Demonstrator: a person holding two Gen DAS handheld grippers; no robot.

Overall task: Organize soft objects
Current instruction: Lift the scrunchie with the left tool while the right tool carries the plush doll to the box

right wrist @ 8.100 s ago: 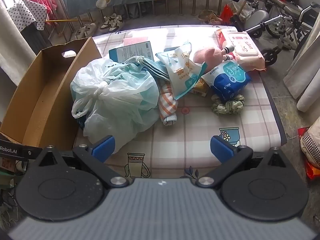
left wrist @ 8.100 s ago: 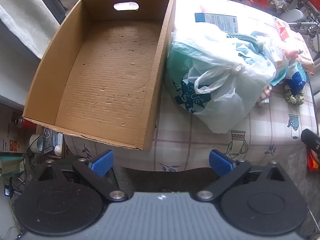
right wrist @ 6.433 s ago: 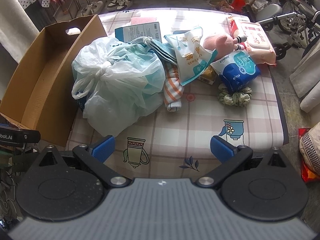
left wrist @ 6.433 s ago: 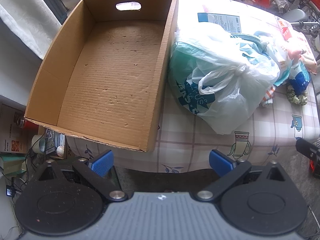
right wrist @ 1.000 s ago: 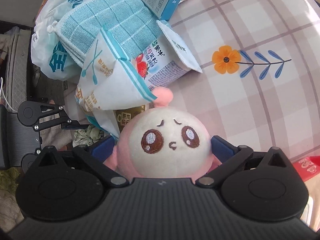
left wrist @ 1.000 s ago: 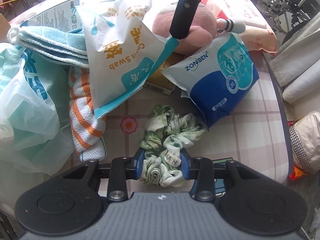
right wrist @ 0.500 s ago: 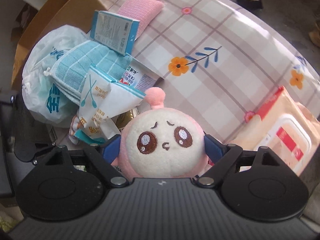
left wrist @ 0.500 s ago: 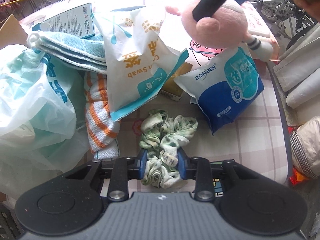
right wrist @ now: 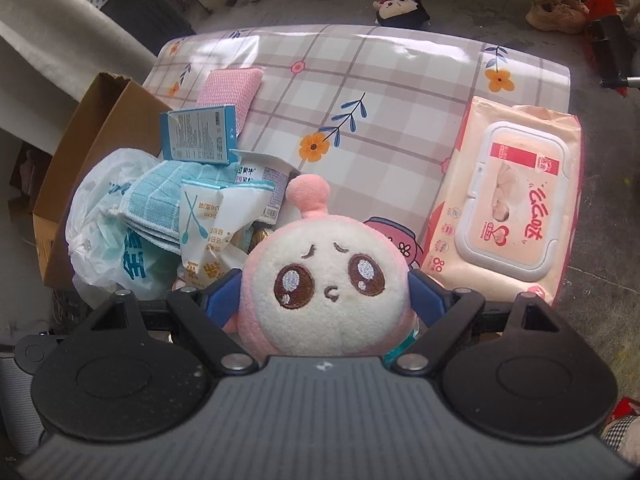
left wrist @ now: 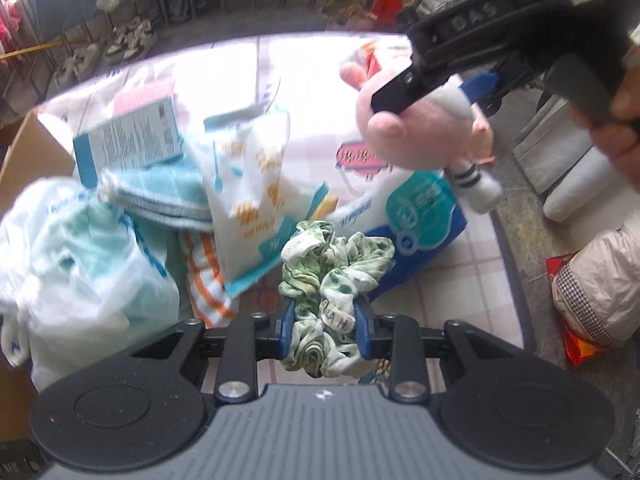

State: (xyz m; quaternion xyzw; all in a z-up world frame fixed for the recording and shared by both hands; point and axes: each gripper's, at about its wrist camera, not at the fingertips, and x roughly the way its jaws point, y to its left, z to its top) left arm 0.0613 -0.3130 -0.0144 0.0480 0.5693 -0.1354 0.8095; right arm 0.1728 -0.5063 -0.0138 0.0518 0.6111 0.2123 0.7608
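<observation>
- The left gripper [left wrist: 324, 326] is clamped narrow on the green-and-white scrunchie [left wrist: 334, 276]; the blue pads press both its sides, and the cloth bulges ahead of and behind the jaws, lifted off the table.
- Just ahead of those jaws lie the blue-and-white tissue pack [left wrist: 420, 220] to the right and the cotton-swab bag [left wrist: 252, 192] to the left; an orange-striped cloth [left wrist: 208, 276] lies beside the left finger.
- Further left of the jaws, the white plastic bag [left wrist: 80, 264] fills the space up to the cardboard box [left wrist: 24, 164], of which only one corner shows.
- The right gripper [right wrist: 328, 300] has its jaws set wide, gripping the pink plush toy [right wrist: 328, 280] by the sides of its head, face toward the camera; in the left wrist view the toy [left wrist: 424, 128] hangs in the air above the tissue pack.
- Ahead of the right jaws the checked tablecloth [right wrist: 380, 92] lies bare to its far edge: the widest open room.
- To the right of those jaws the wet-wipes pack [right wrist: 512, 204] lies along the table's right edge.
- To the left, the teal box [right wrist: 198, 136], blue towel [right wrist: 160, 196] and pink sponge [right wrist: 228, 88] crowd toward the cardboard box [right wrist: 92, 152], whose torn rim stands at the table's left edge.
</observation>
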